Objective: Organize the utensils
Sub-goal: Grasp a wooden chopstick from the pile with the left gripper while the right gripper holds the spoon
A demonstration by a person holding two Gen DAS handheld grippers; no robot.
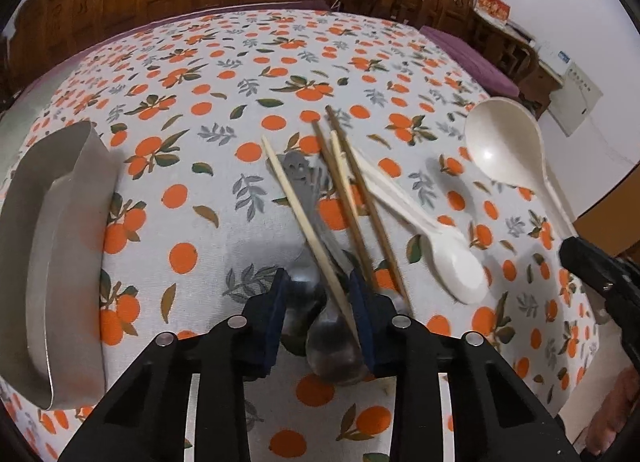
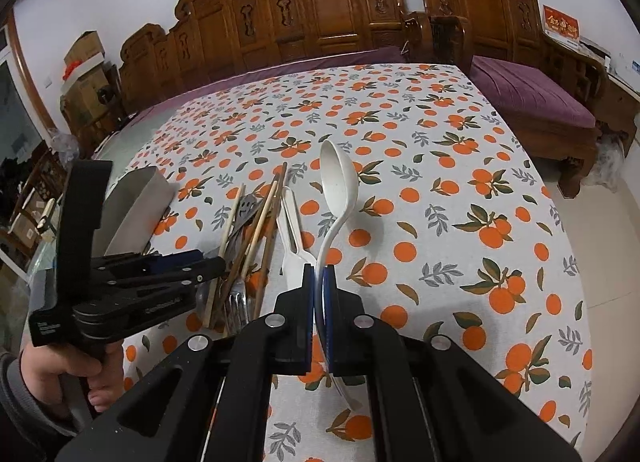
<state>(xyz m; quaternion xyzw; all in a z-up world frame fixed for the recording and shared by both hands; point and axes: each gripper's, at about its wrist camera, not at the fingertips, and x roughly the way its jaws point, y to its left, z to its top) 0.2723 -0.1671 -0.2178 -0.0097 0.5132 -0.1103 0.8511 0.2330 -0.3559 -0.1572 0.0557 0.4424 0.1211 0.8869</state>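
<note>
A heap of utensils lies on the orange-print tablecloth (image 1: 224,74): pale chopsticks (image 1: 298,206), dark chopsticks (image 1: 362,206), a metal spoon with a smiley handle (image 1: 297,172), a fork (image 2: 238,302) and a small white plastic spoon (image 1: 454,262). My left gripper (image 1: 318,277) points down over the heap's near end, open narrowly. The metal spoon bowls and one pale chopstick lie between its blue pads (image 1: 276,318). My right gripper (image 2: 319,294) is shut on the handle of a big white ladle (image 2: 338,178), whose bowl is raised above the cloth.
A metal tray (image 1: 60,222) stands left of the heap. Carved wooden benches (image 2: 332,10) with purple cushions run along the table's far and right sides. A person's hand (image 2: 60,370) holds the left gripper. The table's right edge (image 2: 560,222) drops to a tiled floor.
</note>
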